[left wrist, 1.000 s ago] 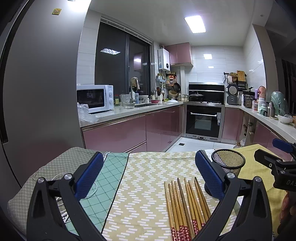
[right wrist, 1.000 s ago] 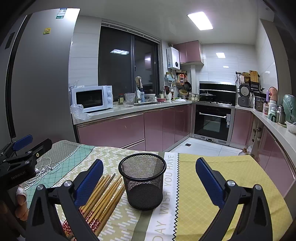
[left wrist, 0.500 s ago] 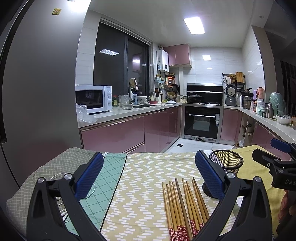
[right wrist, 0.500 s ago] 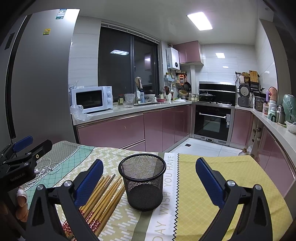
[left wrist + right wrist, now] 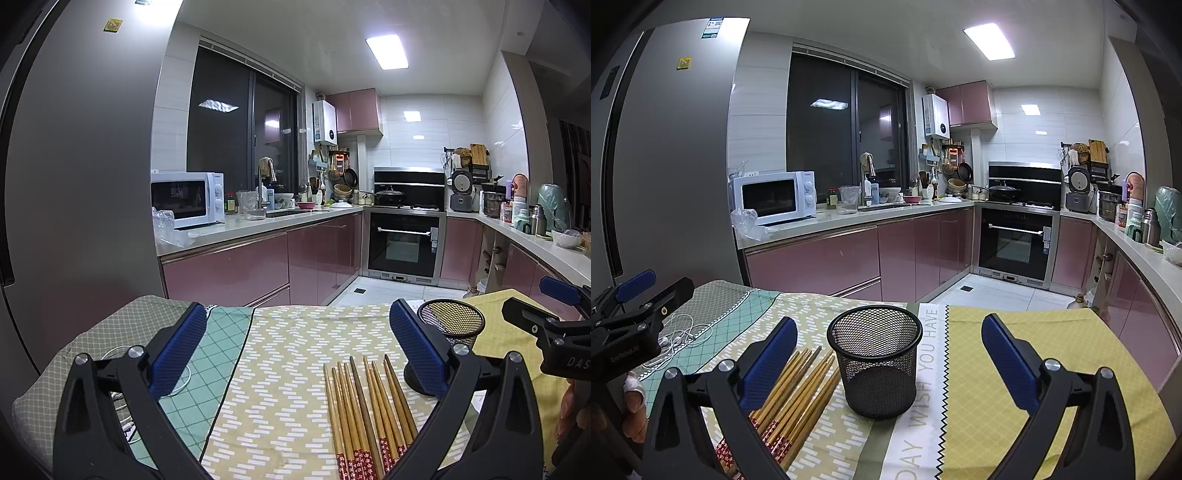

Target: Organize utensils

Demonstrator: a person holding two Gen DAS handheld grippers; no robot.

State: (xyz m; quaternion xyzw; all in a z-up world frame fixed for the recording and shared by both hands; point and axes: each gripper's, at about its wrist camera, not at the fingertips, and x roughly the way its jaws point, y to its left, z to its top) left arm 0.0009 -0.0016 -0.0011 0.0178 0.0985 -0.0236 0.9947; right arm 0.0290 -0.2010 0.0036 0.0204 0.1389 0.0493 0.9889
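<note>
Since a second ago the left view has been tilted up slightly, so that the chopsticks point(image 5: 369, 413) and the cup point(image 5: 450, 332) sit a little lower in it; in the right view almost nothing has been shifted. The left gripper point(image 5: 295, 347) is held above the cloth point(image 5: 288, 354) with its blue pads spread wide and nothing between them. The right gripper point(image 5: 888, 362) is likewise spread wide and empty, with the mesh cup point(image 5: 875, 358) framed between its fingers but not touched. The chopsticks point(image 5: 798, 395) are laid side by side on the cloth, just left of the cup, their red patterned ends toward the cameras. The cup is stood upright and is seen to be empty. A white cable point(image 5: 679, 336) is seen on the cloth's left part.
</note>
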